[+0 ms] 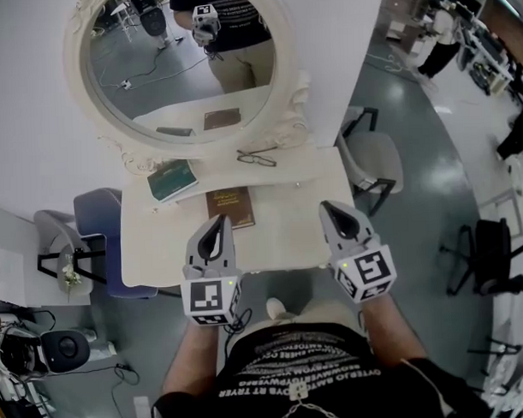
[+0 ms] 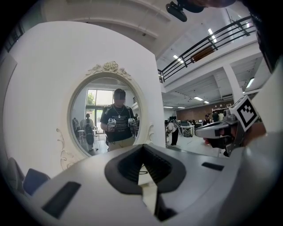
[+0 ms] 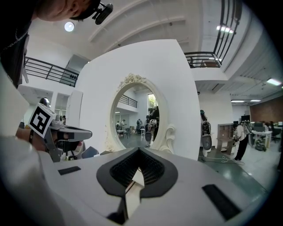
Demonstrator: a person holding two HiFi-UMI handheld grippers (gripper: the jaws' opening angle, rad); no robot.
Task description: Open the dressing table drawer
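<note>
Left tool [image 1: 217,224] and right tool [image 1: 333,212] both pressed together, empty — level over near edge of cream-white dressing table worktop [image 1: 156,242]; drawer hidden beneath that edge, mid-frame, running left-right.

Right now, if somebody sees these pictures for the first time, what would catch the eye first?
First the large oval mirror in its ornate cream frame, at the back of the white dressing table, reflecting the person. Next the grey left gripper and right gripper with marker cubes, side by side over the table's front edge, jaws together and empty. Between them and the mirror lie a brown book, a green book and black glasses.
</note>
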